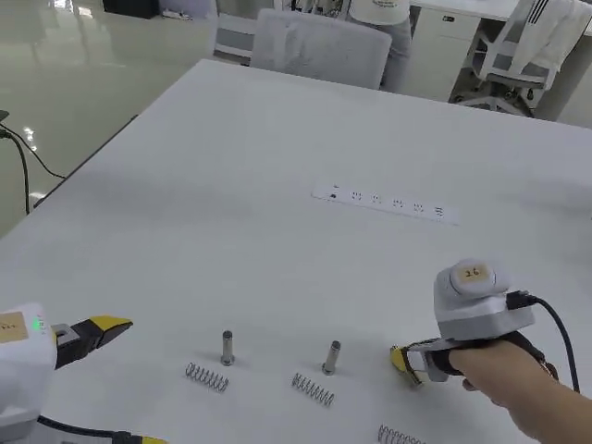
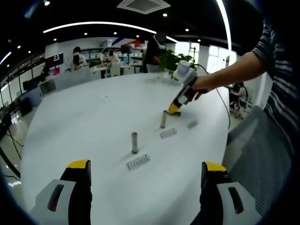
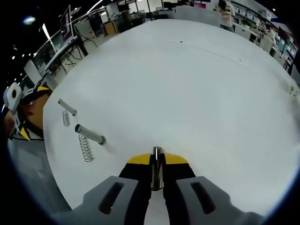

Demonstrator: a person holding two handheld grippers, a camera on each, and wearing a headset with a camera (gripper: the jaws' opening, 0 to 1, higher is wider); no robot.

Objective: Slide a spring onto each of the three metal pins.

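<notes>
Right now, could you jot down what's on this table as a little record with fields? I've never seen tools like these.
surface: white table
upright pins: two, standing on the table, both bare
third pin: clamped between the jaws of the right gripper
springs: three, lying flat on the table, none on a pin yet
left gripper: jaws wide apart, holding nothing
power strip: white, farther back on the table
</notes>
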